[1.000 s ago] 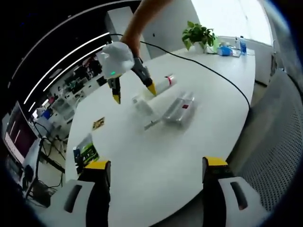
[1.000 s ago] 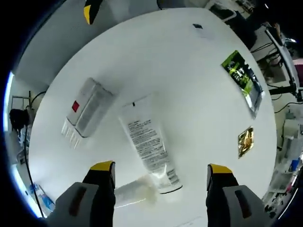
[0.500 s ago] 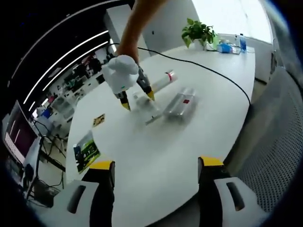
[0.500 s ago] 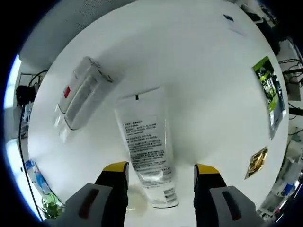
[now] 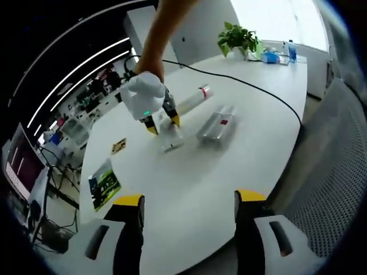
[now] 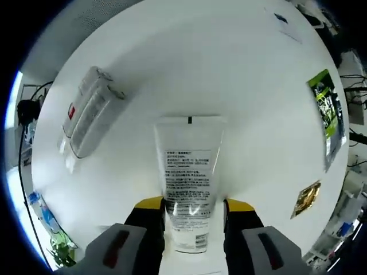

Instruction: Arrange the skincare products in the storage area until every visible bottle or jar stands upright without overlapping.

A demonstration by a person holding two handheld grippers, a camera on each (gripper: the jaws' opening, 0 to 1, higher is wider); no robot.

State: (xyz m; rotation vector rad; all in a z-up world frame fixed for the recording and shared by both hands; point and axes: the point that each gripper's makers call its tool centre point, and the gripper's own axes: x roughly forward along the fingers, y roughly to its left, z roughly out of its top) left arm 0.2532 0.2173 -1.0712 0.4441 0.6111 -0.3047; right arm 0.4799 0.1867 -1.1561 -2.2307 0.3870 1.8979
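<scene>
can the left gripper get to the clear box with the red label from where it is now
Probably yes. The left gripper is open and hangs over bare table, and nothing lies between it and the clear box. The right gripper works beside it on the tube, not across the path.

Bright daylight from the far window (image 5: 281, 20), glaring off the white table (image 5: 189, 183); fisheye-bent, soft at edges.

A wide bare stretch of the tabletop (image 5: 195, 189) is seen in front of the left gripper (image 5: 188, 201), so free passage is offered there. Farther on, the way is narrowed by three things lying close together — the white tube (image 6: 188, 189) with the right gripper (image 6: 187, 207) closed around it, the clear box (image 5: 216, 124) just beside, and the white bottle (image 5: 192, 100) behind. A green packet (image 6: 325, 117) and a gold sachet (image 6: 304, 199) lie well apart, near the edge.
</scene>
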